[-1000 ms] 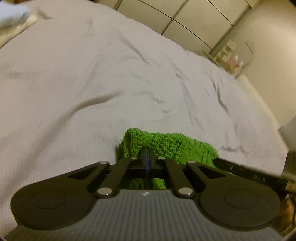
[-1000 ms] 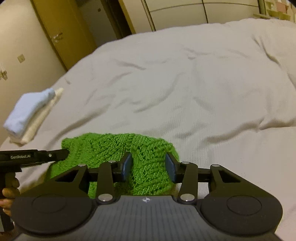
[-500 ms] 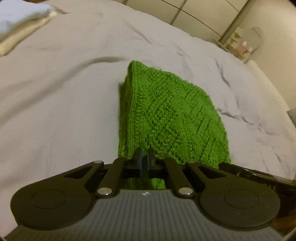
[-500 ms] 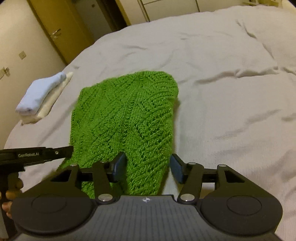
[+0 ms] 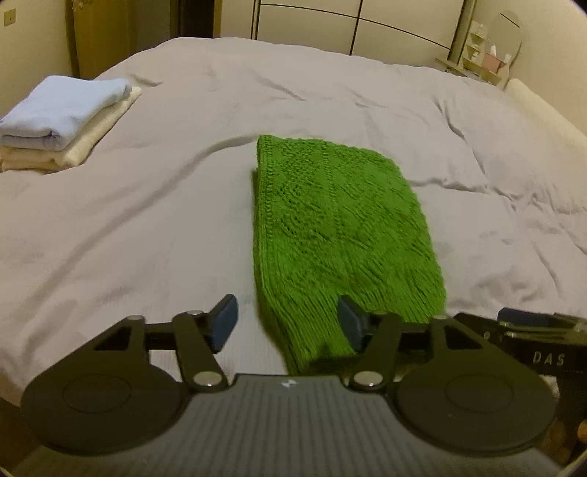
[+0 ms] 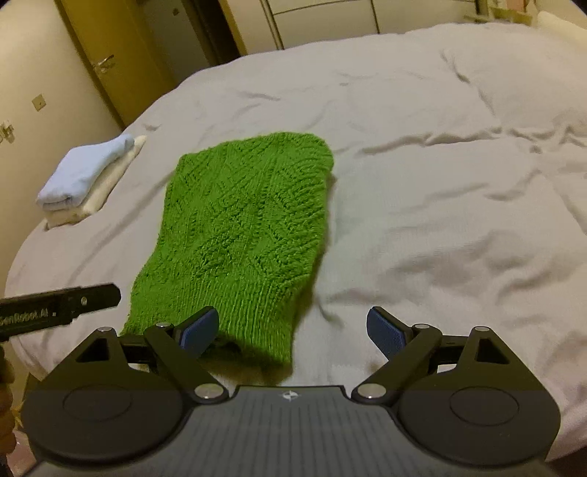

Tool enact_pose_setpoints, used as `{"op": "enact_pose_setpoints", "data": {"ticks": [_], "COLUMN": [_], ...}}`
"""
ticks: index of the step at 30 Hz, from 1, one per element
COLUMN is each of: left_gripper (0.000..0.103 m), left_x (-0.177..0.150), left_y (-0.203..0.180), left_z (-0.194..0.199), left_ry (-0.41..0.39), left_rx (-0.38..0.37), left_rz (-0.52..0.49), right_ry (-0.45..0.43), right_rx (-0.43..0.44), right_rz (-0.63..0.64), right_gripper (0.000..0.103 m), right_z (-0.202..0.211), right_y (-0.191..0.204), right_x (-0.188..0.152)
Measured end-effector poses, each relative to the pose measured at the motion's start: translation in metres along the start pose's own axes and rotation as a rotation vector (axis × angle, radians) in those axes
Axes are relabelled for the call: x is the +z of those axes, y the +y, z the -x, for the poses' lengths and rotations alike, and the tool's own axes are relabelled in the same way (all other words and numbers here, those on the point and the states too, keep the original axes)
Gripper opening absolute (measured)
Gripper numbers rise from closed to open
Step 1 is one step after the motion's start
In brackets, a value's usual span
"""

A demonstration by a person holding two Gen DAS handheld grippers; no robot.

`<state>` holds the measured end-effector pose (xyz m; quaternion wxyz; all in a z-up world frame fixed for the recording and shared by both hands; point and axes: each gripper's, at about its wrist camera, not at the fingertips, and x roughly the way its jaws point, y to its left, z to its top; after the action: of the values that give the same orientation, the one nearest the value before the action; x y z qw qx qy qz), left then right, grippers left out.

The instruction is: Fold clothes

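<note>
A green knitted garment [image 5: 341, 235] lies flat as a long folded strip on the grey bedsheet [image 5: 146, 227], reaching the bed's near edge. My left gripper [image 5: 288, 324] is open, raised just above the strip's near left corner, holding nothing. In the right wrist view the same garment [image 6: 242, 227] lies left of centre. My right gripper [image 6: 293, 330] is open wide over its near right corner, with nothing between the blue pads [image 6: 385, 332]. The left gripper's black body [image 6: 58, 308] shows at the left edge.
A stack of folded clothes, light blue on cream [image 5: 66, 121], sits at the bed's left side, seen smaller in the right wrist view [image 6: 91, 176]. Wardrobe doors [image 5: 312, 22] stand beyond the bed, a wooden door [image 6: 121, 62] to the left. Wrinkled sheet spreads to the right.
The left gripper was shut on the garment and has let go, now open. Both grippers have pulled back and risen, and the garment now lies stretched out flat on the bed.
</note>
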<state>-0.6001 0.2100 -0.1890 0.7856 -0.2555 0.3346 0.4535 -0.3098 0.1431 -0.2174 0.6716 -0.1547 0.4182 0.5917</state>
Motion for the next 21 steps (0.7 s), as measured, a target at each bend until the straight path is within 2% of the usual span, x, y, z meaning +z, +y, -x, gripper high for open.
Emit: {"op": "enact_pose_setpoints", "data": {"ticks": [4, 5, 6, 13, 21], "left_gripper": [0.065, 0.067, 0.068, 0.076, 0.082], "left_x": [-0.006, -0.008, -0.01, -0.024, -0.036], "left_y": [-0.01, -0.011, -0.012, -0.018, -0.019], "left_z": [0.019, 0.023, 0.027, 0.054, 0.077], "left_ry": [-0.018, -0.023, -0.027, -0.052, -0.08], "left_rx": [0.006, 0.008, 0.012, 0.035, 0.045], "left_rz": [-0.026, -0.031, -0.035, -0.057, -0.07], "right_ry": [-0.049, -0.059, -0.069, -0.13, -0.152], "right_rx": [0.001, 0.0, -0.002, -0.002, -0.021], "right_rz": [-0.008, -0.007, -0.005, 0.023, 0.041], "right_gripper": [0.091, 0.1, 0.102, 0.102, 0.102], "right_z": [0.022, 0.026, 0.031, 0.064, 0.081], "right_y": [0.005, 0.006, 0.008, 0.019, 0.03], "right_x": [-0.005, -0.007, -0.009, -0.021, -0.033]}}
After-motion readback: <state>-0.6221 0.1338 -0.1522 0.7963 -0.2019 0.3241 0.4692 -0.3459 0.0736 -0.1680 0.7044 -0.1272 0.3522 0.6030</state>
